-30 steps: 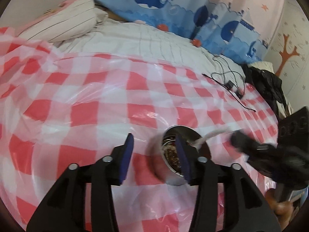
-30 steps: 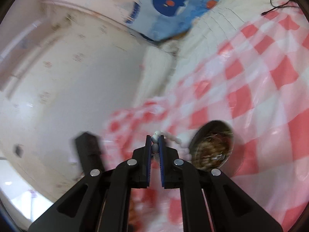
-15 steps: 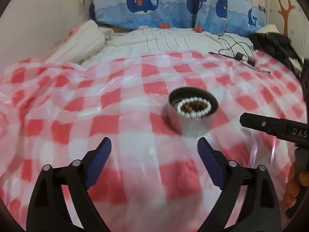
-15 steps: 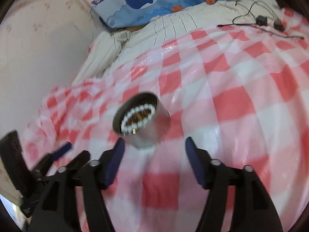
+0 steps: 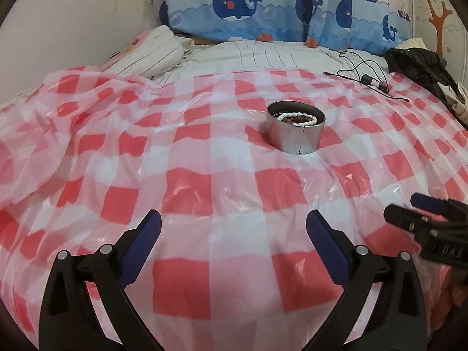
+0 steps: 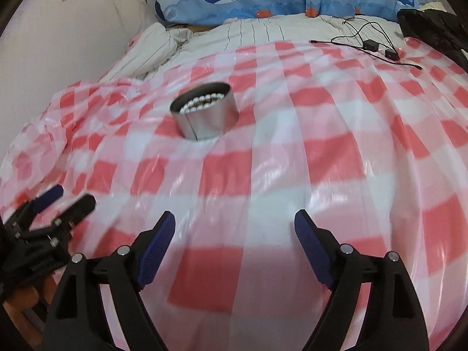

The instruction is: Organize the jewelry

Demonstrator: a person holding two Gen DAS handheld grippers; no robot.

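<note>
A bed covered by a glossy red-and-white checked plastic sheet (image 5: 204,175) fills both views, with white striped bedding (image 5: 263,55) beyond it, a blue whale-print curtain (image 5: 263,8) at the far end and a plain pale wall (image 5: 73,14) to the left. A thin black cable with small plugs (image 5: 368,79) lies on the far right of the sheet, next to a heap of black clothing (image 5: 418,64). Ahead of both tongs, well apart from them, stands a round silver metal tin (image 5: 295,133); a white bead bracelet (image 5: 297,117) lies coiled inside it over brown beads. The left tongs (image 5: 234,237) are spread wide with nothing between them, and so are the right tongs (image 6: 234,234); both have just been opening. A second ago the right tongs pinched the white bracelet beside the tin and the left tongs were right up at the tin; now the bracelet rests inside and both tongs are drawn back from it.
</note>
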